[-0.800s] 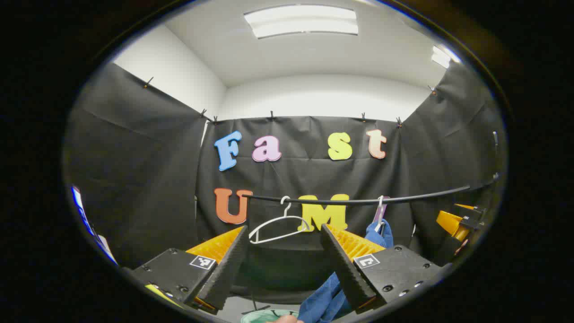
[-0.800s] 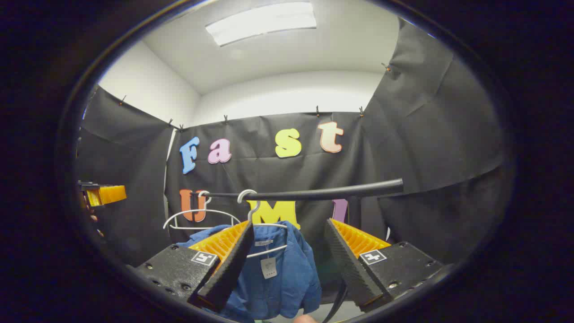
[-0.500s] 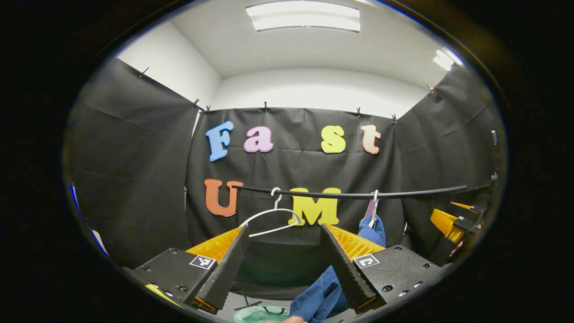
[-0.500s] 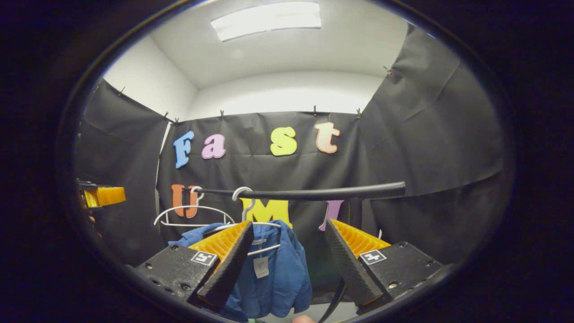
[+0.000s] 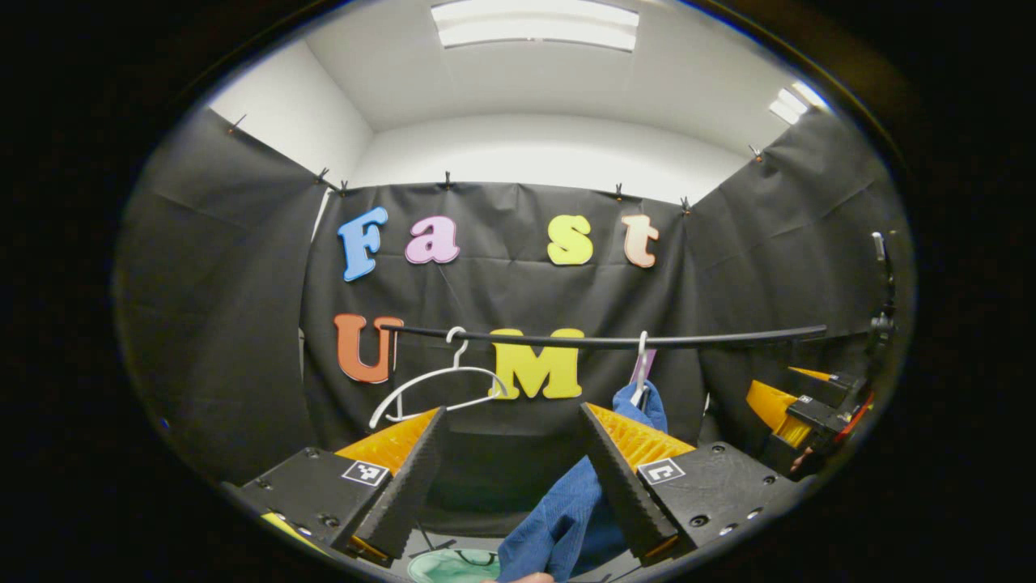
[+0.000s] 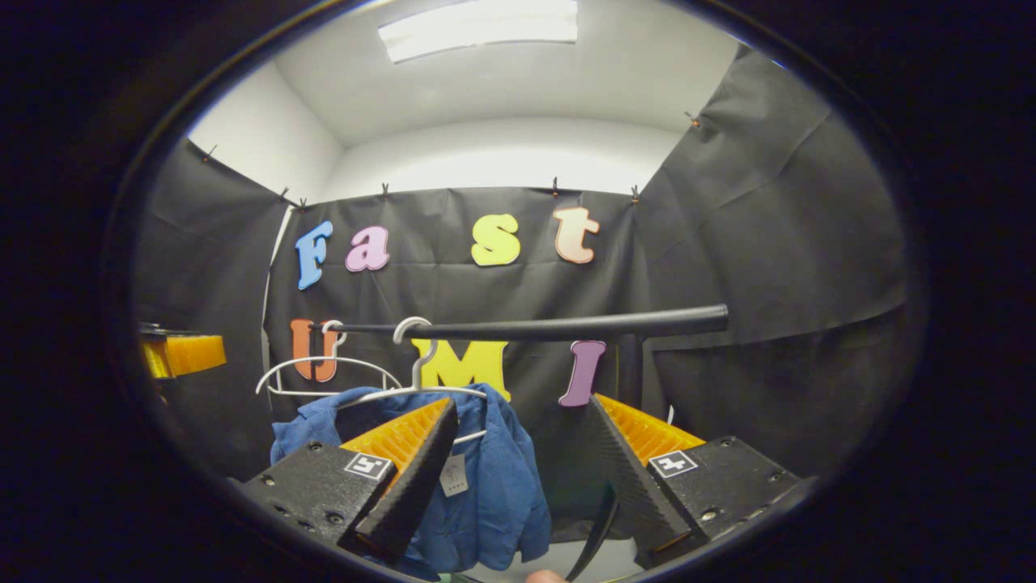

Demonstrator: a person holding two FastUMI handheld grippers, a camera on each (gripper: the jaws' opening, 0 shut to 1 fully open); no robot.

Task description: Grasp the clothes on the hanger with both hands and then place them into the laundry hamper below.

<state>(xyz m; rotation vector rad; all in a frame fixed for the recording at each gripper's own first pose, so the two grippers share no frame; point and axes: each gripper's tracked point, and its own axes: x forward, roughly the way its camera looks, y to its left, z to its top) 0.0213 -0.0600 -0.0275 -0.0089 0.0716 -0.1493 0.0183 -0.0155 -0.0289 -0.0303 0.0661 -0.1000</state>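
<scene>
Left gripper view looks forward along the left gripper [image 5: 511,470], whose two fingers stand apart with nothing between them. Beyond the fingers a black rail [image 5: 607,340] runs across the booth in front of the black cloth wall. An empty white hanger [image 5: 441,385] hooks over the rail toward its left end and hangs tilted. Farther right on the rail a second hanger carries a blue shirt [image 5: 566,506], which drops down past the inner edge of the right-hand finger; whether cloth and finger touch cannot be told. Below the fingers, at the bottom edge, a pale green hamper [image 5: 449,565] shows its rim on the floor. At the far right, the right gripper [image 5: 789,409] appears off to the side, near the rail's end.

Right gripper view looks along the right gripper [image 6: 518,470], whose fingers are likewise spread wide and grip nothing. The rail [image 6: 550,328] crosses just above them, held up by a dark post on its right. The shirt [image 6: 494,486] hangs on a white hanger [image 6: 417,380] from the rail, draped low behind the left-hand finger, a small tag showing near its collar. The empty hanger [image 6: 324,372] hangs beside it to the left. At the far left edge, the left gripper [image 6: 182,355] shows well apart from the shirt.
</scene>
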